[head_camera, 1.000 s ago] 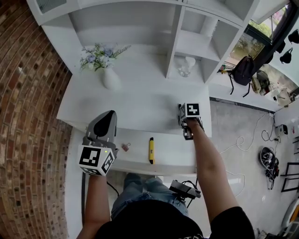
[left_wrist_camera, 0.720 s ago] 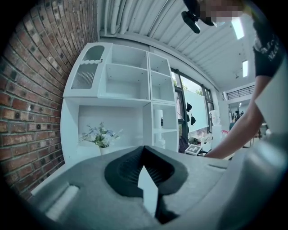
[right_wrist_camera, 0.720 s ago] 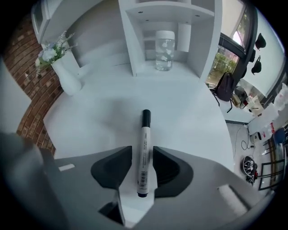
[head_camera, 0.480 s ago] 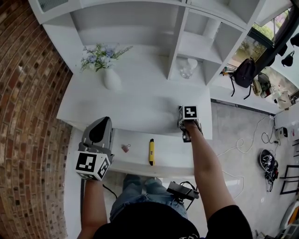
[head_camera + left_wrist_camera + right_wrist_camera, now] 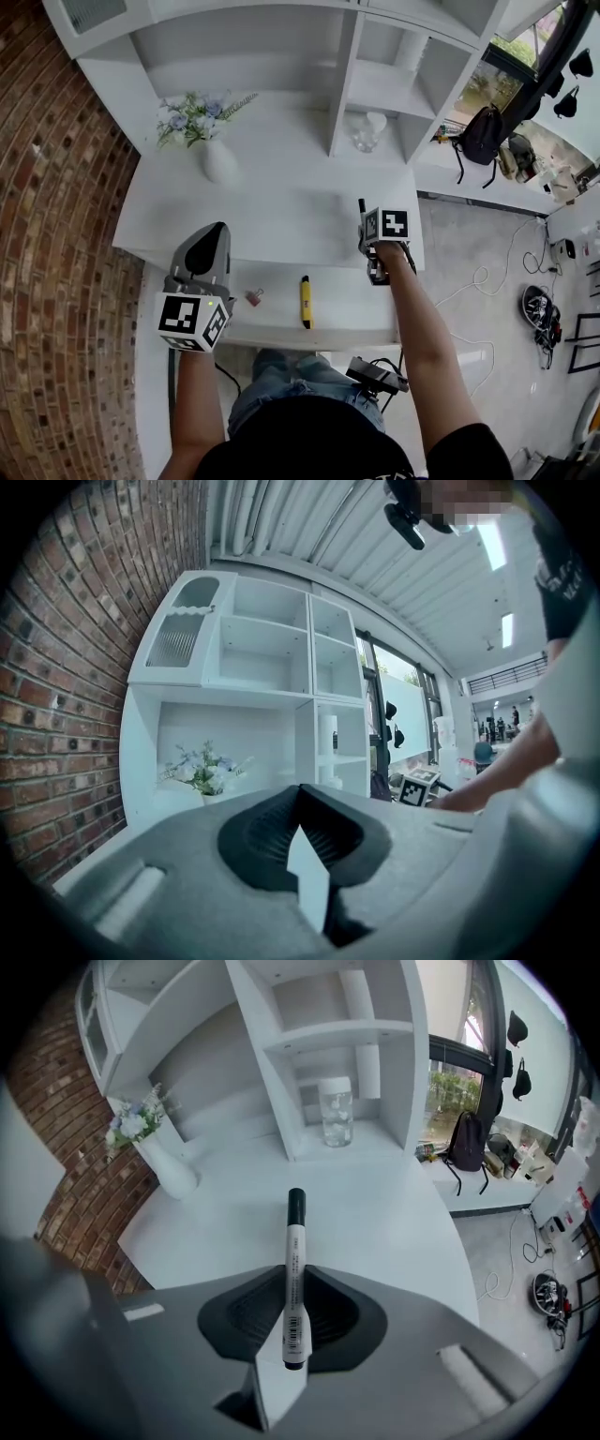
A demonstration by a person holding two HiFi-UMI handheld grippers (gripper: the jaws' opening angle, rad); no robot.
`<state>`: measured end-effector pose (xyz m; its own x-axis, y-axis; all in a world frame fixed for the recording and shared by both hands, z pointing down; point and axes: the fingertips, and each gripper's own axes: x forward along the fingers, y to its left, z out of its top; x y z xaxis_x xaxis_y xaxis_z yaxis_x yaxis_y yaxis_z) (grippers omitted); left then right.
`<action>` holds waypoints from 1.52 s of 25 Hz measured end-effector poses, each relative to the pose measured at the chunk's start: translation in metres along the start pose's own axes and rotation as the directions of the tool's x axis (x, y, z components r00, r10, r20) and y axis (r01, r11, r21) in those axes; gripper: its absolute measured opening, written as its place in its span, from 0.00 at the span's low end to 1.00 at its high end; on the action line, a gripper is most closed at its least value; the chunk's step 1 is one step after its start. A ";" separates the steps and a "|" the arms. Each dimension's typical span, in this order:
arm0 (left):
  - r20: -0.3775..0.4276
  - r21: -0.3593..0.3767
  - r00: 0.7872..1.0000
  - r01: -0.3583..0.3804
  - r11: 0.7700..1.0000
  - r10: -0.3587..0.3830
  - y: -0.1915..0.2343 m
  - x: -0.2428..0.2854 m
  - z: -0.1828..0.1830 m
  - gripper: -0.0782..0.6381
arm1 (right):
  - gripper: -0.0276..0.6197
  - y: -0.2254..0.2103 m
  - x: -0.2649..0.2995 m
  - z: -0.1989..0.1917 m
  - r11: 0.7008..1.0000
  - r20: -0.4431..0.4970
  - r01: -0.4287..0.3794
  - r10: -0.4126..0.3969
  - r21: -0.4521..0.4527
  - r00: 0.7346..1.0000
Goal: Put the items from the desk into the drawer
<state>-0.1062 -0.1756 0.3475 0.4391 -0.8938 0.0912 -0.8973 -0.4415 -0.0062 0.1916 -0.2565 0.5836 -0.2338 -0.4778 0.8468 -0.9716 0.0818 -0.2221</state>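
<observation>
A white marker with a black cap (image 5: pixel 294 1269) is clamped between the pads of my right gripper (image 5: pixel 292 1321), cap pointing away. The jaws have just been closing on it. In the head view this gripper (image 5: pixel 365 234) hangs tilted down over the right end of the white desk top (image 5: pixel 281 216), and the marker's dark tip (image 5: pixel 361 207) sticks out past it. My left gripper (image 5: pixel 210 248) hovers over the left end of the open drawer (image 5: pixel 347 314), jaws shut and empty (image 5: pixel 305 841). In the drawer lie a yellow utility knife (image 5: pixel 304 302) and a small binder clip (image 5: pixel 252 297).
A white vase of flowers (image 5: pixel 217 159) stands at the desk's back left. A glass jar (image 5: pixel 366 133) sits in the shelf unit at the back right. A brick wall runs along the left. Cables and a backpack (image 5: pixel 480 141) lie on the floor at right.
My right gripper has lifted a little off the desk with the marker, whose tip now shows beyond the jaws. The left gripper stays roughly where it was.
</observation>
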 end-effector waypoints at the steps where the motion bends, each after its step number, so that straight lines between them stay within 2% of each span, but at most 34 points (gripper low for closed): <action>1: 0.006 0.000 1.000 0.004 1.000 -0.004 0.000 0.002 0.002 0.11 | 0.17 0.003 -0.008 0.001 1.000 0.024 -0.002 0.001 0.001 1.000; 5: 0.033 -0.002 0.999 0.008 1.000 -0.008 0.001 0.005 0.010 0.12 | 0.17 0.017 -0.048 0.009 0.999 0.145 0.005 -0.001 -0.032 0.989; 8: 0.053 -0.004 0.999 0.005 1.000 -0.004 0.003 0.004 0.017 0.12 | 0.17 0.027 -0.077 0.014 0.999 0.240 -0.003 0.011 -0.035 0.971; 12: 0.077 0.000 0.997 0.006 1.000 -0.006 0.004 0.004 0.026 0.12 | 0.17 0.038 -0.118 0.018 0.999 0.358 -0.040 0.041 -0.011 0.933; 15: 0.096 0.002 0.995 0.008 1.000 -0.008 0.004 0.005 0.033 0.12 | 0.17 0.046 -0.151 0.018 0.999 0.451 -0.040 0.049 -0.030 0.891; 17: 0.107 0.003 0.994 0.011 1.000 -0.011 0.003 0.006 0.037 0.11 | 0.17 0.051 -0.173 0.019 0.998 0.524 -0.026 0.052 -0.058 0.850; 18: 0.112 0.004 0.994 0.013 1.000 -0.013 0.002 0.006 0.039 0.12 | 0.17 0.053 -0.184 0.020 0.998 0.568 -0.015 0.051 -0.069 0.821; 19: 0.117 0.004 0.993 0.014 1.000 -0.015 0.001 0.006 0.040 0.12 | 0.17 0.055 -0.195 0.021 0.997 0.618 -0.005 0.053 -0.079 0.784; 22: 0.123 0.006 0.992 0.021 1.000 -0.022 -0.002 0.007 0.042 0.12 | 0.17 0.060 -0.228 0.021 0.994 0.757 0.011 0.077 -0.111 0.649; 24: 0.123 0.006 0.992 0.027 1.000 -0.027 -0.003 0.007 0.042 0.12 | 0.17 0.063 -0.245 0.015 0.992 0.811 0.024 0.090 -0.127 0.578; 26: 0.125 0.007 0.992 0.031 0.999 -0.032 -0.005 0.007 0.042 0.11 | 0.17 0.065 -0.256 0.006 0.989 0.842 0.046 0.096 -0.142 0.530; 27: 0.125 0.008 0.992 0.034 0.999 -0.034 -0.006 0.007 0.043 0.12 | 0.17 0.065 -0.260 0.002 0.987 0.850 0.058 0.098 -0.149 0.518; 28: 0.126 0.009 0.991 0.035 0.999 -0.036 -0.007 0.006 0.043 0.12 | 0.17 0.065 -0.262 -0.003 0.985 0.852 0.068 0.099 -0.156 0.514; 30: 0.126 0.008 0.991 0.038 0.999 -0.038 -0.009 0.007 0.041 0.12 | 0.17 0.063 -0.258 -0.014 0.982 0.843 0.084 0.099 -0.168 0.529; 34: 0.104 -0.006 0.994 0.043 0.999 -0.042 -0.013 0.007 0.031 0.12 | 0.17 0.055 -0.237 -0.036 0.983 0.792 0.089 0.075 -0.162 0.606; 38: 0.070 -0.016 0.996 0.059 0.998 -0.058 -0.021 0.010 0.018 0.11 | 0.17 0.045 -0.218 -0.056 0.990 0.730 0.089 0.022 -0.113 0.683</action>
<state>-0.0824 -0.1765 0.3301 0.4921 -0.8702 0.0218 -0.8705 -0.4919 0.0150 0.1965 -0.0998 0.4164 -0.1542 -0.9630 0.2212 -0.9864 0.1372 -0.0904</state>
